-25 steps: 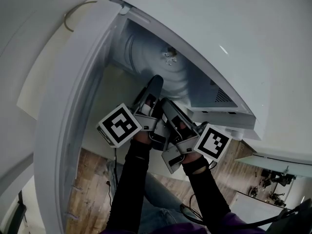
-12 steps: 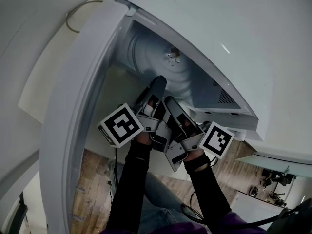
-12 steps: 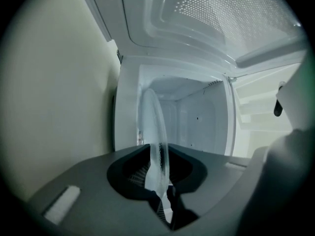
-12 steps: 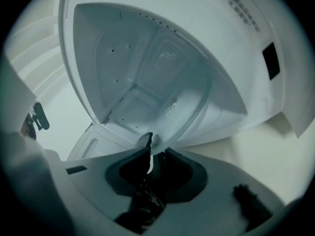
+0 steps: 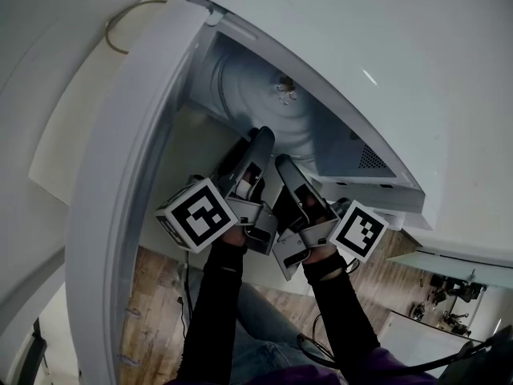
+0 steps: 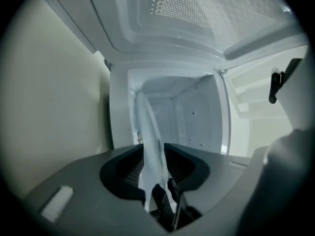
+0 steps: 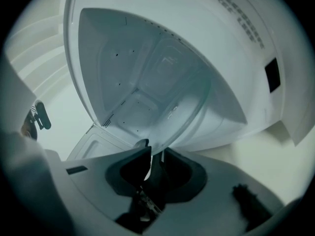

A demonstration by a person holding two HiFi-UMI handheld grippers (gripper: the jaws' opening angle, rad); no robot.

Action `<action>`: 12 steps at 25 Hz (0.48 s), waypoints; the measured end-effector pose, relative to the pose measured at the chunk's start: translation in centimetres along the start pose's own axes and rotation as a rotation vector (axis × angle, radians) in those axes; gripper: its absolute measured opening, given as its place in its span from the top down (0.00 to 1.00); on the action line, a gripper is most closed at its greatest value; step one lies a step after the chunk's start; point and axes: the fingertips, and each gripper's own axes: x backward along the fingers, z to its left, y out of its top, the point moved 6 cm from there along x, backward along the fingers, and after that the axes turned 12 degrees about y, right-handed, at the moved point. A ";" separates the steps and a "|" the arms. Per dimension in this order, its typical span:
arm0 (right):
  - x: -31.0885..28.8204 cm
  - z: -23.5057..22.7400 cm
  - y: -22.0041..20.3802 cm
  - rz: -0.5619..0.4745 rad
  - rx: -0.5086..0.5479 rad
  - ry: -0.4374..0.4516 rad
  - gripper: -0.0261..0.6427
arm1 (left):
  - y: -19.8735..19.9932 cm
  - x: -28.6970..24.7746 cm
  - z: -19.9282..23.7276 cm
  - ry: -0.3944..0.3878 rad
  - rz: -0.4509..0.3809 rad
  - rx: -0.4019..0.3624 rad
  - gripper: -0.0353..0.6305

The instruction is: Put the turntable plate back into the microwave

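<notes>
Glass plate (image 5: 252,103) sits in the microwave (image 5: 417,79) mouth, its near rim between both sets of fingers. The left gripper (image 6: 151,161) has just been opening and is loose around it. The right gripper (image 7: 155,159) has just closed narrow, pinching it. Held from one side, the plate could tip and strike the microwave.

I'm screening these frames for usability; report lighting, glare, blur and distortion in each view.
Head view: sharp, evenly lit, fisheye bends the microwave. Left gripper view: dim, soft, black corners; the plate is a pale edge-on blur. Right gripper view: brighter, black corners; the clear plate shows the microwave through it.
</notes>
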 end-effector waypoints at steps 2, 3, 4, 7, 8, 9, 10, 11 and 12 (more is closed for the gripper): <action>-0.1 0.1 -0.1 0.004 0.012 -0.004 0.83 | 0.1 0.9 0.0 0.004 0.000 0.028 0.76; -0.1 0.1 -0.1 0.004 0.018 -0.006 0.83 | 0.1 1.4 0.1 0.025 -0.006 0.024 0.76; -0.2 0.1 0.0 0.003 0.021 -0.008 0.83 | 0.2 1.9 0.3 0.053 -0.017 0.005 0.76; -0.3 -0.2 0.0 -0.003 0.021 -0.021 0.83 | 0.1 2.9 0.3 0.102 -0.052 -0.090 0.78; -0.2 -0.3 0.0 -0.004 0.025 -0.028 0.83 | 0.0 3.1 0.2 0.125 -0.052 -0.134 0.79; -0.3 -0.4 0.2 -0.005 0.029 -0.031 0.83 | -0.1 3.2 0.2 0.156 -0.046 -0.183 0.84; -0.3 -0.4 0.2 -0.005 0.032 -0.030 0.83 | -0.3 3.2 0.0 0.187 -0.033 -0.234 0.96; -0.4 -0.4 0.3 -0.004 0.034 -0.027 0.83 | -0.5 3.2 -0.2 0.204 -0.016 -0.283 0.96; -0.4 -0.4 0.3 0.000 0.038 -0.026 0.83 | -0.7 3.1 -0.6 0.203 0.002 -0.330 0.96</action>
